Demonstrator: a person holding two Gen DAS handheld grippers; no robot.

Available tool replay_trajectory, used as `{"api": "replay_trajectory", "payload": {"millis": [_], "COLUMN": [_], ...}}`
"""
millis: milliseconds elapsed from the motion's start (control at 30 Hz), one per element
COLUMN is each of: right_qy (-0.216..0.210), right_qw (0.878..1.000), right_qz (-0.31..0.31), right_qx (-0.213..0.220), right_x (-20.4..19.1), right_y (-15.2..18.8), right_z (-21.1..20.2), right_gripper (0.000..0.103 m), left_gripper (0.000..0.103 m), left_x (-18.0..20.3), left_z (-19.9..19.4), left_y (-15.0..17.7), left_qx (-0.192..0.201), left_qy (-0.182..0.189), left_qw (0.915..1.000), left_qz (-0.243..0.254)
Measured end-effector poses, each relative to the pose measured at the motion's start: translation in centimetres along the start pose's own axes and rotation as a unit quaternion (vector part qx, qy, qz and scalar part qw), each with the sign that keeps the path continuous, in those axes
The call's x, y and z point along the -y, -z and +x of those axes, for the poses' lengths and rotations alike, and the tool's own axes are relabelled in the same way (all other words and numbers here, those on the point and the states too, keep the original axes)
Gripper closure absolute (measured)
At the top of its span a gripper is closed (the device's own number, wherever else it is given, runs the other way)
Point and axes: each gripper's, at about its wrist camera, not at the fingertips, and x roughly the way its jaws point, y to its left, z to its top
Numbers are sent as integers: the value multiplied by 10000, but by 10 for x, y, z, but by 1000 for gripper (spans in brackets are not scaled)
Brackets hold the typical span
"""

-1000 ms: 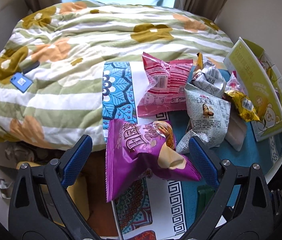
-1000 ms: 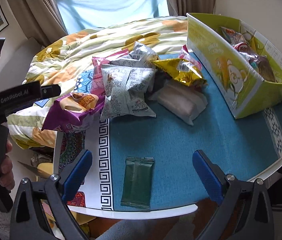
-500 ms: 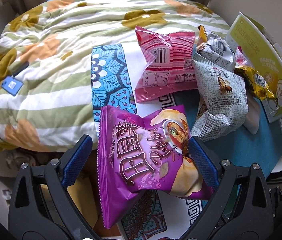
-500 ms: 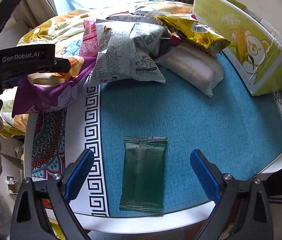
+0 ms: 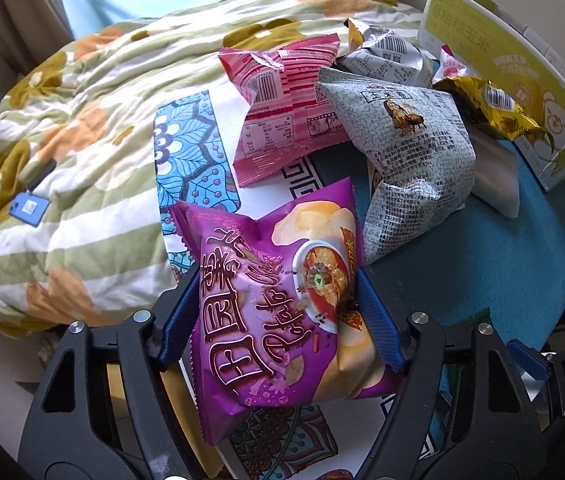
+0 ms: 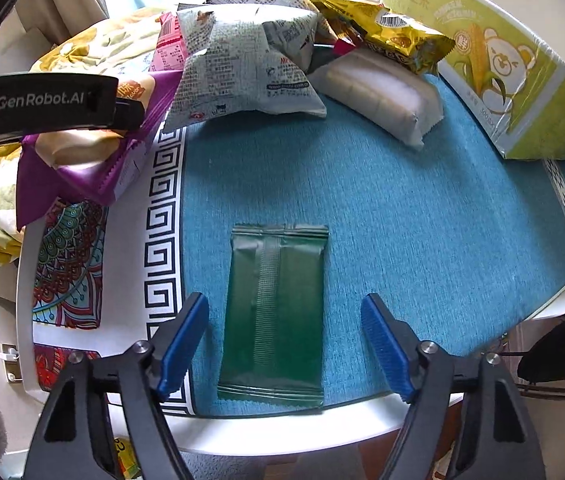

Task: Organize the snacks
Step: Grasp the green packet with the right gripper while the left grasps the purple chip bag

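Note:
My left gripper is shut on a purple chip bag, its blue pads pressing both sides; the bag also shows in the right wrist view. My right gripper is open, its fingers on either side of a flat dark green packet lying on the blue mat near the table's front edge. A grey printed bag, a pink bag, a gold packet and a white packet are piled behind. A yellow-green carton stands at the right.
The round white table carries a blue patterned mat. A flowered quilt lies beyond the table on the left, with a small blue tag on it. The left gripper's black body crosses the right wrist view's left side.
My left gripper has moved in and closed on the purple chip bag. My right gripper has come down toward the green packet, and its fingers have narrowed around it without touching.

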Motion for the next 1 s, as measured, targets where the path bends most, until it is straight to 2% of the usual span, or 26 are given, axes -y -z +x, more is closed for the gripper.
{"api": "replay_trajectory", "payload": {"millis": [67,267,500,533,1000], "right_qy": [9,20,-58,-85,-208], "right_qw": [10000,9998,9986,9984,9988], "right_qz": [-31,-190,-496,-531,-396], "right_qx": [-6,62,190,192,197], "right_x": [0,-3,-14,-15,-2], "right_y": [3,9,19,19,-2], "right_z": [1,5,-3,-3,-11], "right_gripper": [29,31,59,61,62], "left_gripper": [36,39,39,39,39], "left_x": [2,-3,-5,-5,-7], "left_z": [-1,-4,-7,-7,-35], "left_y": [1,3,5,5,5], "left_qx": [-6,-83,-89,-87,84], "left_qy": [-25,29,43,47,8], "left_qw": [10000,9999,9998,9998,9996], "left_qz": [22,-137,-198,-198,-263]}}
